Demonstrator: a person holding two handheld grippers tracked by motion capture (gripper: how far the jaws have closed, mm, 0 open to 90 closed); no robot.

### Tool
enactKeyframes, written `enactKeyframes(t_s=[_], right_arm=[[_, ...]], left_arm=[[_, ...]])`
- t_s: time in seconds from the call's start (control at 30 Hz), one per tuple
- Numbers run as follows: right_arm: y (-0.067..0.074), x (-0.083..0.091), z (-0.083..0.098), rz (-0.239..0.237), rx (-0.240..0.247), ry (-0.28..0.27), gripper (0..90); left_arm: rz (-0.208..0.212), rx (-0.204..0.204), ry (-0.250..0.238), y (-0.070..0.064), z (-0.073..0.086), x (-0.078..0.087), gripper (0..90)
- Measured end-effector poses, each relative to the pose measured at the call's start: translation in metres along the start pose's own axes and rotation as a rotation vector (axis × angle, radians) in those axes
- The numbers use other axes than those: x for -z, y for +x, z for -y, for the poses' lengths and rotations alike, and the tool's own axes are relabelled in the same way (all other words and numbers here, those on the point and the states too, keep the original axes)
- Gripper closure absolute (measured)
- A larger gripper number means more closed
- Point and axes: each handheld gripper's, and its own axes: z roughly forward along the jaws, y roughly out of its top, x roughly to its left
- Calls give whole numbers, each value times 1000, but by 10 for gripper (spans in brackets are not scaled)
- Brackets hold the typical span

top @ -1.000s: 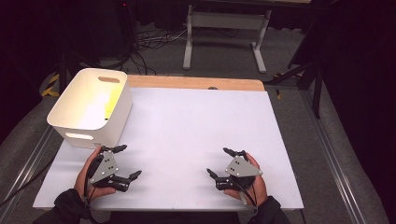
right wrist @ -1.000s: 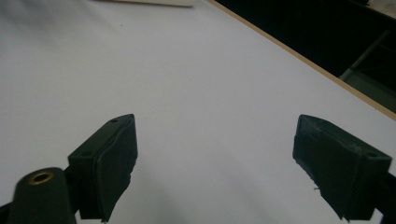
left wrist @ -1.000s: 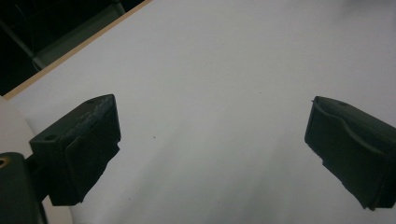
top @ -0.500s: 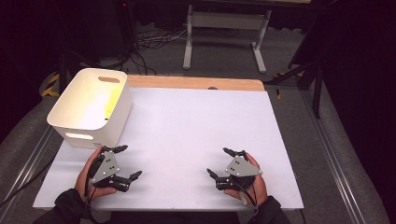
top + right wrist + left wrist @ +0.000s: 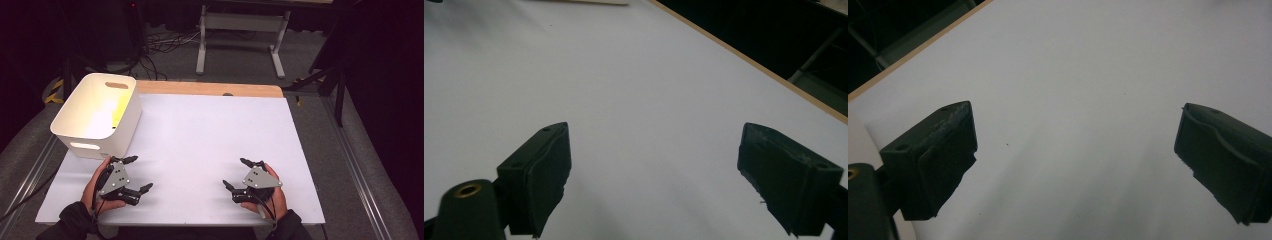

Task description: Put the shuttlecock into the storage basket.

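Honestly, both my left tool (image 5: 134,174) and right tool (image 5: 239,173) gape wide and grip nothing, low over the counter (image 5: 210,135). The white bin (image 5: 97,117) sits just beyond my left tool; a careless swing could shove it.

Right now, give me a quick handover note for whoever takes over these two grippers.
Left gripper: jaws wide open, holding nothing, low over the white table near its front left, just in front of the white bin.
Right gripper: jaws wide open, holding nothing, near the front right.
Done: nothing gripped or moved that shows.
Left: the first grasp; the bin is the nearest thing, its contents hard to tell.
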Motion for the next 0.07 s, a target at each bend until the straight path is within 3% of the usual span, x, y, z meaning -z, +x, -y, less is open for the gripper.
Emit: enactKeyframes(t_s=[0.07], right_arm=[[0,0,0,-2,-3,-1,149]], left_arm=[[-2,-3,4,0,-1,-1,42]])
